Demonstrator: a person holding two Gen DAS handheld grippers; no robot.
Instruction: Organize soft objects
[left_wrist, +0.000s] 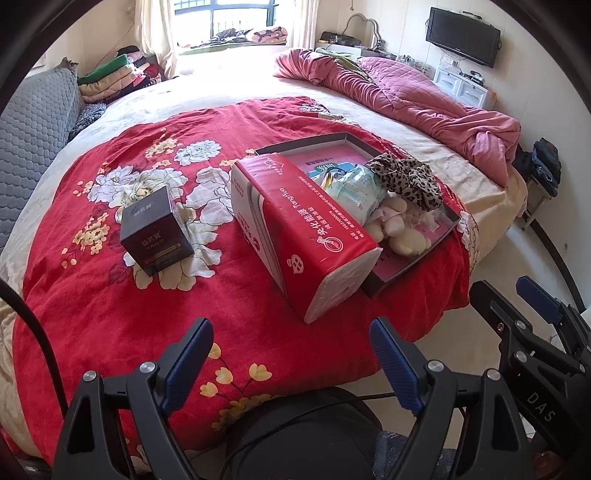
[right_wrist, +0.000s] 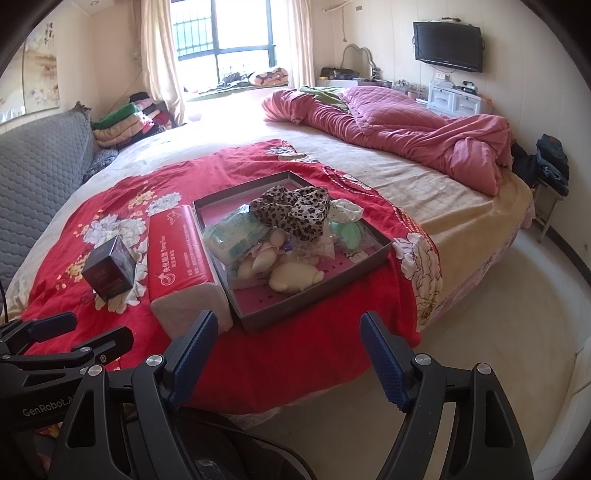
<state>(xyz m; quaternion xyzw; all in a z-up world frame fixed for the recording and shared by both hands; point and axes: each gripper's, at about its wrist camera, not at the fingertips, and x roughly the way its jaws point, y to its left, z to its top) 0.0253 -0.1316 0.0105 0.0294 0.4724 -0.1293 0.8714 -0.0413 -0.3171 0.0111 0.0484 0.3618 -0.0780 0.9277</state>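
Red floral blanket (right_wrist: 288, 354) covers the near end of the bed (right_wrist: 461, 206), and on it sits a shallow grey tray (right_wrist: 258, 317) heaped with soft objects: a leopard-print cloth (right_wrist: 295, 210), a pale wipes packet (right_wrist: 232, 232) and a cream plush toy (right_wrist: 291, 278). Touching the tray's left wall lies a red tissue pack (right_wrist: 177, 254); a dark box (right_wrist: 109, 271) stands farther left. Both the left hand-held gripper (left_wrist: 291, 354) and the right hand-held gripper (right_wrist: 290, 350) hover wide open and empty, short of the bed.

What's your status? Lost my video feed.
Both hand-held grippers, left and right, open, empty, short of the bed. Soft items piled in tray. Tissue pack against tray's left side.
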